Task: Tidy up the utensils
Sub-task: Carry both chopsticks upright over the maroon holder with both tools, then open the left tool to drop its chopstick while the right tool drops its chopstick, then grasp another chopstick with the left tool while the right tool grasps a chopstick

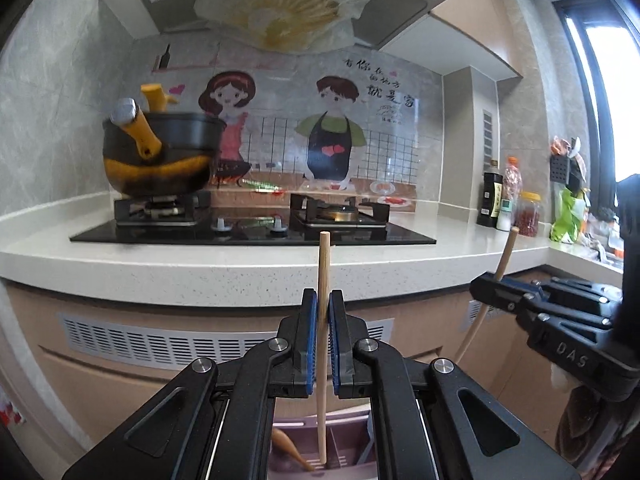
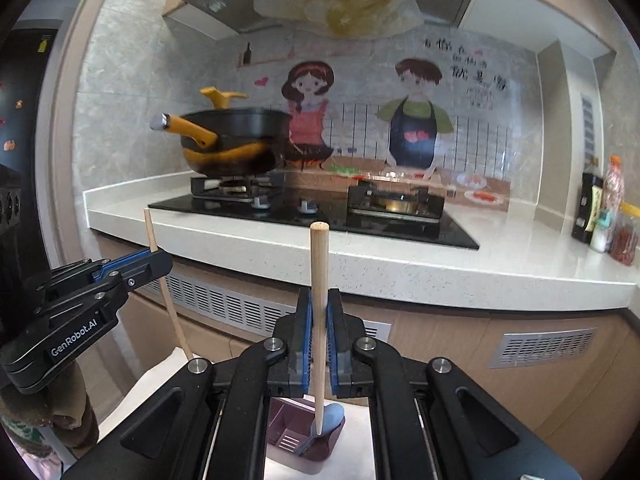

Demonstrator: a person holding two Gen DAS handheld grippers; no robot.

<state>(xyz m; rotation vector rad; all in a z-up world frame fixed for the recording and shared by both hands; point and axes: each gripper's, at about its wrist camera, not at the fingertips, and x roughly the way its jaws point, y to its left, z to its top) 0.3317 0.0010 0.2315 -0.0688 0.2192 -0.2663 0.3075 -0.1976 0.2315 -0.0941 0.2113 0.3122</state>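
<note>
- Our left claw (image 1: 323, 320) was clamped on a thin wooden chopstick (image 1: 322, 280) that stood nearly upright between the blue pads (image 1: 311, 344), its top poking well above the fingertips and its lower end reaching down toward the mauve utensil tray (image 1: 348, 432) below.
- Our right claw (image 2: 319, 320) was likewise closed on a second chopstick (image 2: 319, 276), also close to upright, with its rounded top above the claw and its lower tip hanging over the tray (image 2: 280, 420).
- From the left wrist view we saw the right claw off to the right edge, its stick slanting; from the right wrist view the left claw sat at the left edge.
- Both claw bodies hid most of the tray, so we could not make out all its compartments.
- In the tray we saw a brown wooden handle (image 1: 290, 450) lying in one slot, and a blue-grey spoon (image 2: 330, 418) resting in another.
- Beyond, the tabletop (image 1: 200, 268) carried a black gas hob (image 1: 256, 232); a blurred black-and-yellow pan (image 1: 160, 156) stood on its left burner, and bottles (image 1: 506, 200) stood at the right.
</note>
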